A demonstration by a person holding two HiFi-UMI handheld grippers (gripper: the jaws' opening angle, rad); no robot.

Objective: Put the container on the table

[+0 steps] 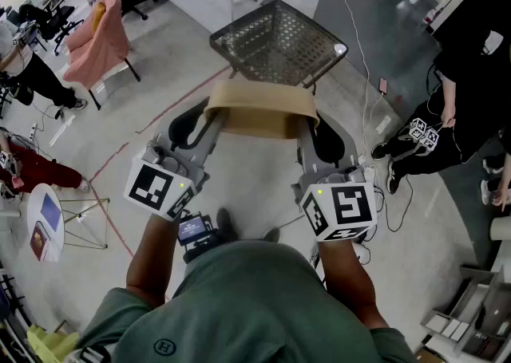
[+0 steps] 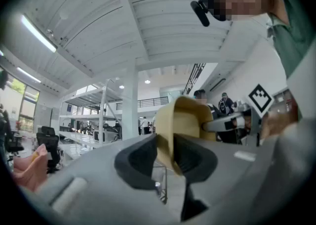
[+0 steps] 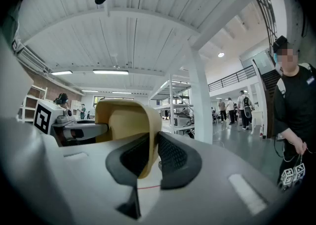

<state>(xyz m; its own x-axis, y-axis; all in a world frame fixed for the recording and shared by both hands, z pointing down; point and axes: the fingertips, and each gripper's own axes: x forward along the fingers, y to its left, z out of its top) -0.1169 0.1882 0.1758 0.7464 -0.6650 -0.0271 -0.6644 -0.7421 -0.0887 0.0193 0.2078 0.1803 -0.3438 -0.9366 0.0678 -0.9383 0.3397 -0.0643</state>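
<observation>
A tan, open-topped container (image 1: 259,110) hangs level in the air between my two grippers, just in front of the grey mesh-topped table (image 1: 275,42). My left gripper (image 1: 209,118) is shut on its left wall, and in the left gripper view the tan wall (image 2: 180,120) is pinched between the dark pads of that gripper (image 2: 165,155). My right gripper (image 1: 313,126) is shut on the right wall. The right gripper view shows the container's rim (image 3: 123,120) clamped in that gripper (image 3: 150,155). The container's underside is hidden.
A chair draped in pink cloth (image 1: 100,30) stands at the far left. A person in black (image 1: 471,74) holding marker cubes stands at the right, with cables (image 1: 375,106) on the floor nearby. A small round white stand (image 1: 44,222) is at my left. Red tape lines (image 1: 160,118) cross the floor.
</observation>
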